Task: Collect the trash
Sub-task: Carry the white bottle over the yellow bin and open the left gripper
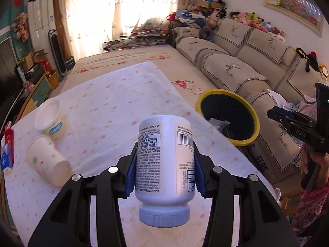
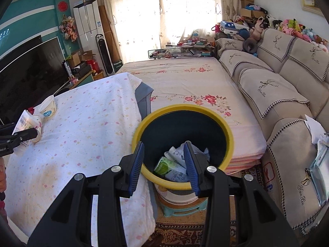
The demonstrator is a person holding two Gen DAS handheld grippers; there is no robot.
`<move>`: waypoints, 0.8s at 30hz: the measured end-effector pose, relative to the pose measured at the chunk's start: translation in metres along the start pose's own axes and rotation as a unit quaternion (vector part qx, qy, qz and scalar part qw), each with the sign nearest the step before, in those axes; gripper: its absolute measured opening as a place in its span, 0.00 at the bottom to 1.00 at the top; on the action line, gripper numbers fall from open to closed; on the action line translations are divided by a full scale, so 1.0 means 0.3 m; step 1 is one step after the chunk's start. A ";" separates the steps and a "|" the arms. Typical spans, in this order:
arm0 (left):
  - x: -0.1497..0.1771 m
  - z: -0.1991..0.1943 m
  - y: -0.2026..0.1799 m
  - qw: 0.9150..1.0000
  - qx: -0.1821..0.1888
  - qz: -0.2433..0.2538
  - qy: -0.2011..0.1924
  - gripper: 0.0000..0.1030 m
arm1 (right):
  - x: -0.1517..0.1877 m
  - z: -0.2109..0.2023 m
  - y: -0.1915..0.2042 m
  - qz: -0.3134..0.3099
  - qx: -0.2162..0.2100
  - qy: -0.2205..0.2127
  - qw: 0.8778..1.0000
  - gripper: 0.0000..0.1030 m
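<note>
Pill bottle [image 1: 164, 164] was clamped in the left gripper [image 1: 164, 173], cap toward the camera, held above the spotted tablecloth [image 1: 107, 103]. Right gripper [image 2: 163, 164] was spread apart, holding nothing, right over the yellow-rimmed bin [image 2: 228, 131] with cartons in it. Paper cup [image 1: 46, 162] and tub [image 1: 51, 120] sat touching on the cloth.

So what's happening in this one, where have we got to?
A person is clearing trash off a cloth-covered table. The left gripper holds a white pill bottle cap-down between its fingers, above the table. The right gripper is open and empty, poised over the yellow-rimmed bin, which already holds cartons and paper. A paper cup on its side and a white tub are on the table.
</note>
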State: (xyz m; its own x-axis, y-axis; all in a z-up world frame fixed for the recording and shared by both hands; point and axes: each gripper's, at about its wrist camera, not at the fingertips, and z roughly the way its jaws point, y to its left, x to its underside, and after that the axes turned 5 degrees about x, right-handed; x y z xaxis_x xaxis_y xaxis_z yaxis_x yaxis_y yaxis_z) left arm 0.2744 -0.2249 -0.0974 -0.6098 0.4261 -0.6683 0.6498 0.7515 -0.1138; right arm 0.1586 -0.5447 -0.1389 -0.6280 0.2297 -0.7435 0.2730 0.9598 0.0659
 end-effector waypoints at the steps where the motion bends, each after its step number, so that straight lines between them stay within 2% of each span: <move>1: -0.033 0.032 -0.042 1.000 0.010 0.010 0.001 0.45 | 0.008 -0.007 -0.023 0.005 0.003 -0.001 1.000 0.37; 5: -0.153 0.179 -0.187 0.998 0.054 0.033 0.016 0.45 | 0.043 -0.019 -0.109 0.024 0.016 0.003 1.000 0.39; 9: -0.238 0.331 -0.303 0.995 0.081 0.048 0.032 0.45 | 0.073 -0.014 -0.177 0.041 0.023 0.008 0.999 0.39; 15: -0.339 0.545 -0.425 0.993 0.094 0.059 0.050 0.45 | 0.101 0.007 -0.222 0.055 0.027 0.018 0.998 0.40; 21: -0.381 0.707 -0.465 0.992 0.088 0.055 0.068 0.45 | 0.113 0.016 -0.247 0.063 0.027 0.022 0.997 0.41; 22: -0.379 0.720 -0.457 0.993 0.086 0.053 0.068 0.50 | 0.115 0.017 -0.249 0.064 0.027 0.022 0.997 0.42; 23: -0.383 0.734 -0.457 0.993 0.082 0.052 0.068 0.64 | 0.116 0.018 -0.252 0.066 0.027 0.023 0.997 0.43; 24: -0.384 0.742 -0.451 0.993 0.078 0.049 0.067 0.71 | 0.117 0.019 -0.254 0.067 0.026 0.023 0.997 0.43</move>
State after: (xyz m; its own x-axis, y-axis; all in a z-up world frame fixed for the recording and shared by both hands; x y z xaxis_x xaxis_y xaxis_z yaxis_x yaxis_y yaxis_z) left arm 0.3577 -0.4877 -0.1686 -0.5879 0.5641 -0.5798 0.7654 0.6199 -0.1729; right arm 0.1200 -0.6106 -0.1737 -0.6162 0.3630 -0.6990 0.3926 0.9109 0.1270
